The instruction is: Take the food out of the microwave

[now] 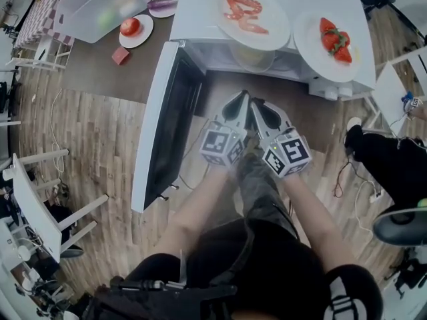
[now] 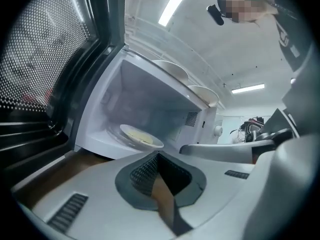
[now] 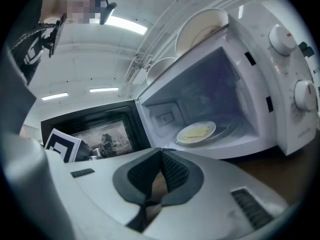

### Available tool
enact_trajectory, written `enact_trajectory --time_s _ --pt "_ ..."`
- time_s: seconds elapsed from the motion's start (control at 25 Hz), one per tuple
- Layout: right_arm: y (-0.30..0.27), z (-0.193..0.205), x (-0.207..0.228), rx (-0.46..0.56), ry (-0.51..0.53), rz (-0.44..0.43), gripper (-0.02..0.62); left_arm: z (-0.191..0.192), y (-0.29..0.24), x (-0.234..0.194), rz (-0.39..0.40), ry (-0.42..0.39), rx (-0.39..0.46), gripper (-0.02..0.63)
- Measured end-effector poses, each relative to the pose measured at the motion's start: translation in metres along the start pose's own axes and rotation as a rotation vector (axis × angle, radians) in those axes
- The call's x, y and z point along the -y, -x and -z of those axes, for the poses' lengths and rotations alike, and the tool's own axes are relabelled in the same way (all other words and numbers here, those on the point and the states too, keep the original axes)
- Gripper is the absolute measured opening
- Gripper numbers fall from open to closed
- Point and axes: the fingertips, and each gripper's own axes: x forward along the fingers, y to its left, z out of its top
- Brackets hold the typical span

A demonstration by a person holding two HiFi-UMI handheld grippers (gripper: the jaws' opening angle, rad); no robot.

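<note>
The white microwave [image 1: 200, 12] stands on a brown table with its door [image 1: 163, 122] swung wide open to the left. Inside, a white plate of pale yellow food [image 2: 140, 135] lies on the turntable; the plate [image 3: 196, 132] also shows in the right gripper view. My left gripper [image 1: 241, 100] and right gripper [image 1: 259, 105] hover side by side just in front of the opening, pointing into it, short of the plate. Both are shut with nothing between the jaws, as the left gripper [image 2: 157, 156] and right gripper [image 3: 161, 154] show in their own views.
On the microwave's top sit a plate of shrimp [image 1: 250, 15] and a plate of strawberries [image 1: 333, 40]. The table to the left holds a tomato on a small plate [image 1: 131, 27], a red cube [image 1: 121, 56] and a clear bin [image 1: 100, 5]. Control dials [image 3: 282, 39] are on the microwave's right.
</note>
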Motion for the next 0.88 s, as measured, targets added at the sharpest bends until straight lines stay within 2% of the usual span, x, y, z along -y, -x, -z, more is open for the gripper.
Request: enact_trajectory --time_s 0.48,0.64,0.72,0.88 --pt "-0.014 0.001 0.027 0.018 -0.065 0.059 0.002 -0.002 -0.026 -0.009 -0.008 -0.013 0.016 0.002" --pt "-0.020 -0.002 0.038 0.022 -0.157 0.098 0.026 -0.006 -0.031 -0.011 -0.009 -0.056 0.015 0.002" --pt "-0.024 -0.002 0.046 0.019 -0.192 0.124 0.026 -0.007 -0.033 -0.011 -0.008 -0.062 0.016 0.026" --pt "-0.029 0.000 0.060 0.019 -0.298 0.152 0.026 -0.007 -0.035 -0.013 -0.019 -0.063 0.015 0.026"
